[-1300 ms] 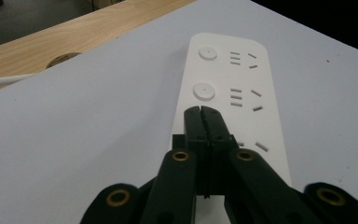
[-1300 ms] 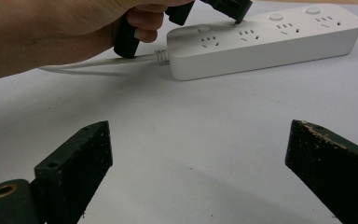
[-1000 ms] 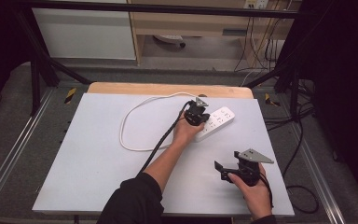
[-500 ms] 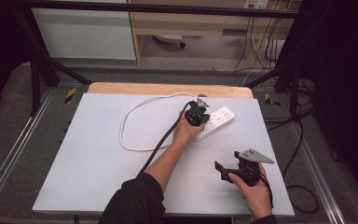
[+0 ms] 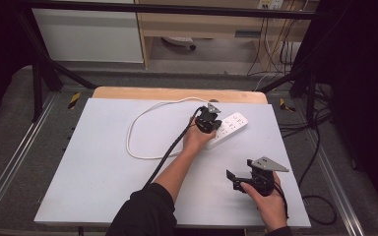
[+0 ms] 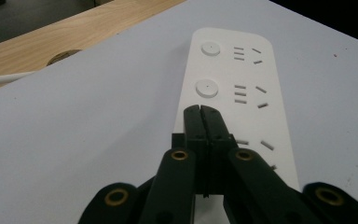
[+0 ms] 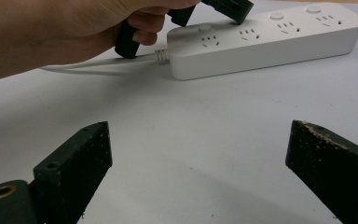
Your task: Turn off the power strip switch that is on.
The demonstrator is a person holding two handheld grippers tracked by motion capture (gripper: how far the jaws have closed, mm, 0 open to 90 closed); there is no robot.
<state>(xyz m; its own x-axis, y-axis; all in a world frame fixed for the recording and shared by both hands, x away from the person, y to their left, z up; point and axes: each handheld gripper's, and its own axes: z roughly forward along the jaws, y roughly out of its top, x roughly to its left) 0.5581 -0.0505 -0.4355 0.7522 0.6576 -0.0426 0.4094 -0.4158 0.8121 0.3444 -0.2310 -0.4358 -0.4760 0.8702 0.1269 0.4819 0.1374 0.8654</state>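
Nothing much has shifted since the earlier frames: both hands sit where they were a moment back, and the strip has not budged. Left gripper [image 6: 200, 109] first — its jaws are pressed together with nothing between them, tips poised low over the white power strip [image 6: 235, 100], just short of one of its round buttons [image 6: 207, 88]; whether the tips actually touch the casing, I cannot tell. From the high view, that left gripper [image 5: 210, 124] hangs over the near-middle of the strip [image 5: 229, 129], which lies at an angle on the far right part of the white table [image 5: 98, 177]. Its white cord [image 5: 142, 120] loops away to the left and curls back across the table.

Right gripper [image 7: 198, 172] now — jaws spread wide, empty, resting low near the front edge and well apart from the strip, looking straight at its long side.

How will it handle? I'd judge the strip a rigid plastic bar, fairly light, with a smooth glossy shell that could slide on this surface under a push. The cord is soft and springy and may drag it round. A hold across the narrow width, near the middle, looks safest; a press on a button probably wants the other gripper steadying the body.
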